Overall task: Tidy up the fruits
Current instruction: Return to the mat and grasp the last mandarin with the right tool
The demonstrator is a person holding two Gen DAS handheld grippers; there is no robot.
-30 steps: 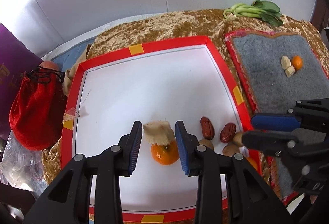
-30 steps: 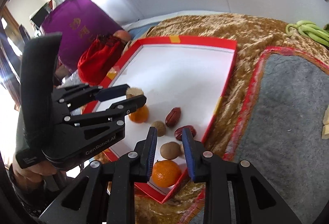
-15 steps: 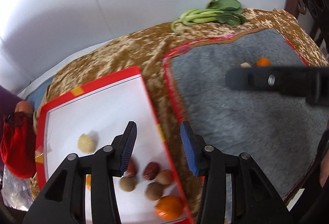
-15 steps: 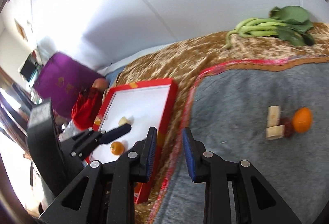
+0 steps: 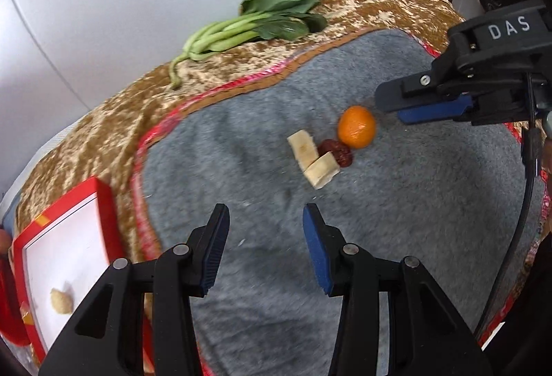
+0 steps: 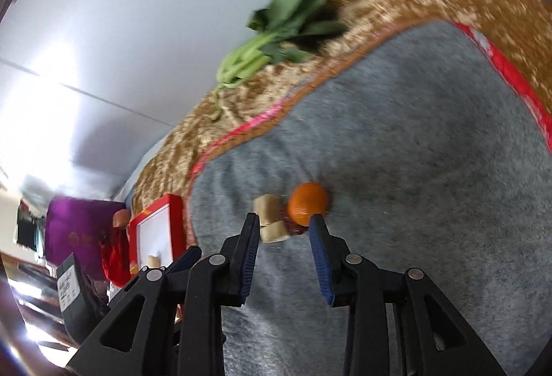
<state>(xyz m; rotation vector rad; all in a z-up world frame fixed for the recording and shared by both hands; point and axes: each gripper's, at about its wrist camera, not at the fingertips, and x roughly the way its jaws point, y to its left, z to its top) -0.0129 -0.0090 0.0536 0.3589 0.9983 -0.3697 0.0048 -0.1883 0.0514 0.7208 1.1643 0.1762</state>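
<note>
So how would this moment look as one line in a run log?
left gripper: open, empty, over grey mat | right gripper: open, empty, jaws just widened | on mat: orange, date, two banana pieces

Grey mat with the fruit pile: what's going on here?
A person holds two grippers over the grey mat. Both are empty, jaws apart. The right gripper's jaws have just been opening, with nothing between them, near the orange, a red date and two banana pieces. The left gripper hangs over bare mat. The red tray is off to the left.
</note>
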